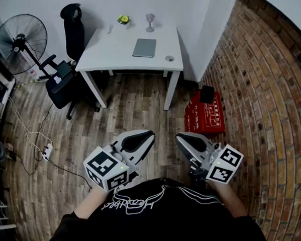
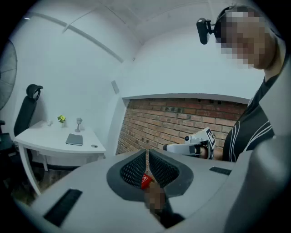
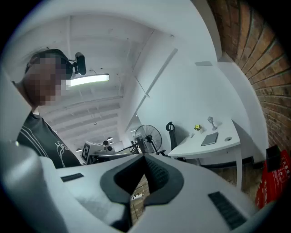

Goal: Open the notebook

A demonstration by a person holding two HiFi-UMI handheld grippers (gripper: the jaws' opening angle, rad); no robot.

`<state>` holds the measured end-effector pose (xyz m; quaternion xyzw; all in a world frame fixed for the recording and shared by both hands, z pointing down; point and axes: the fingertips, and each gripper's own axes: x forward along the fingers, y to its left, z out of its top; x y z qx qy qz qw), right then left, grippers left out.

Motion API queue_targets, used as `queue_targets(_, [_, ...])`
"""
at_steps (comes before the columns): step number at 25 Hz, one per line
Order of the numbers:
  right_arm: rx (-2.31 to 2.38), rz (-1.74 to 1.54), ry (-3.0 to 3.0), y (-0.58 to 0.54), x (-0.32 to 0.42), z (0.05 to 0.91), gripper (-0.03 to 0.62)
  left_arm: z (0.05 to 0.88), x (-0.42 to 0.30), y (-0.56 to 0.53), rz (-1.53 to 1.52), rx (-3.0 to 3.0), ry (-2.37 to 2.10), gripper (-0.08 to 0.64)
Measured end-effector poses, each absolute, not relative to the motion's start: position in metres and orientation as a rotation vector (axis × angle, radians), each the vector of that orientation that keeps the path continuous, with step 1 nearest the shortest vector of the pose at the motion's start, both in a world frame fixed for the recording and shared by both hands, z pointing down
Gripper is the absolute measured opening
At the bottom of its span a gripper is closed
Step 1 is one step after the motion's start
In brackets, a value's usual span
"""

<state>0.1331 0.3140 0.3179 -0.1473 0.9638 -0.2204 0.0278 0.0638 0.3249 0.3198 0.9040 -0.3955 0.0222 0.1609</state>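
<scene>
The notebook (image 1: 144,47) is a closed grey book lying flat on the white desk (image 1: 108,55) at the far end of the room. It also shows small in the left gripper view (image 2: 74,139) and the right gripper view (image 3: 209,139). Both grippers are held close to the person's body, far short of the desk. My left gripper (image 1: 147,136) has its jaws together with nothing between them (image 2: 147,152). Beside it, my right gripper (image 1: 180,139) also has its jaws closed and holds nothing (image 3: 144,157).
A goblet (image 1: 150,23), a small yellow flower (image 1: 124,19) and a round disc (image 1: 169,58) stand on the desk. A black office chair (image 1: 68,52) and a fan (image 1: 20,37) are at the left. A red crate (image 1: 205,114) sits by the brick wall (image 1: 262,98). A power strip (image 1: 48,150) lies on the wooden floor.
</scene>
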Motion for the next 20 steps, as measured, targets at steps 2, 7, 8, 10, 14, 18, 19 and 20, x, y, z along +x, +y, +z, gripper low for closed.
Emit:
queue_targets(2, [-0.46,-0.683,2.973,0.316,0.13,0.322,0.0,0.325,0.06,0.326,0.067,2.58,-1.129,0.046])
queue_targets(7, [-0.474,-0.679,2.969,0.323,0.121,0.324,0.0,0.325,0.052,0.333,0.059,2.599,-1.107,0.046])
queue_targets(8, [-0.472,-0.674,2.971,0.325,0.118,0.324,0.0,0.324,0.051,0.336,0.061,2.606,-1.107,0.046])
queue_targets(10, [-0.468,-0.665,2.968,0.329,0.114,0.323,0.0,0.321,0.047,0.341,0.069,2.618,-1.113,0.046])
queue_targets(14, [-0.461,-0.64,2.946,0.336,0.104,0.319,0.0,0.318,0.033,0.352,0.078,2.628,-1.145,0.046])
queue_targets(18, [-0.433,-0.608,2.942,0.348,0.093,0.317,0.0,0.316,0.012,0.36,0.066,2.616,-1.214,0.049])
queue_targets(19, [-0.429,-0.609,2.946,0.35,0.091,0.318,0.0,0.315,0.007,0.361,0.06,2.61,-1.24,0.049])
queue_targets(20, [-0.425,-0.611,2.951,0.352,0.089,0.32,0.0,0.315,0.001,0.361,0.056,2.605,-1.264,0.063])
